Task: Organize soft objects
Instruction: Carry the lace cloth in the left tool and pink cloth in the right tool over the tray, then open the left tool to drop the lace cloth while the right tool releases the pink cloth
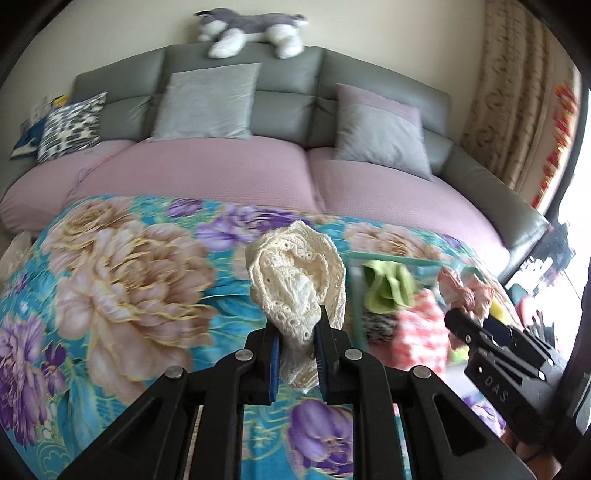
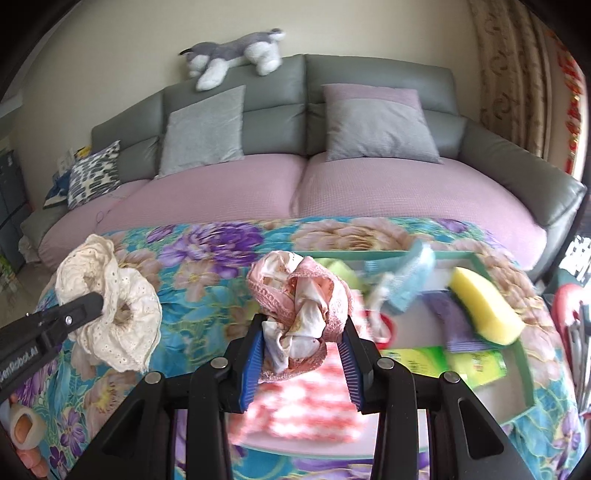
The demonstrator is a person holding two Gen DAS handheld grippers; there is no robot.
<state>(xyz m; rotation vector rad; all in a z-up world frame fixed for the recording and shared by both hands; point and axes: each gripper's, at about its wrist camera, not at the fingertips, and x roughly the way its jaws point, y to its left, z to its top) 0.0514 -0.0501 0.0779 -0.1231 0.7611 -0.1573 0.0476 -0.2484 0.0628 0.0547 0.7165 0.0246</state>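
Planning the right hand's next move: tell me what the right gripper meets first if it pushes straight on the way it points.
Probably the tray and its pile, first the pink-and-white cloth under the right gripper, though depth is unclear.

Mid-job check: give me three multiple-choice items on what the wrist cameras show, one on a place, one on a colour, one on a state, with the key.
1. Where does the husky plush toy lie?
A. On top of the sofa backrest
B. In the tray
C. On the floral blanket

2. What colour is the sponge in the green-rimmed tray?
A. Purple
B. Yellow
C. Black

3. What is the left gripper doing?
A. Open over the tray
B. Shut on nothing
C. Shut on the cream lace scrunchie

Key:
1 A: the toy sprawls along the top edge of the grey sofa, above the cushions.
2 B: the sponge leaning on the tray's right side is bright yellow.
3 C: the blue pads pinch the scrunchie's lace, which is lifted clear of the floral blanket.
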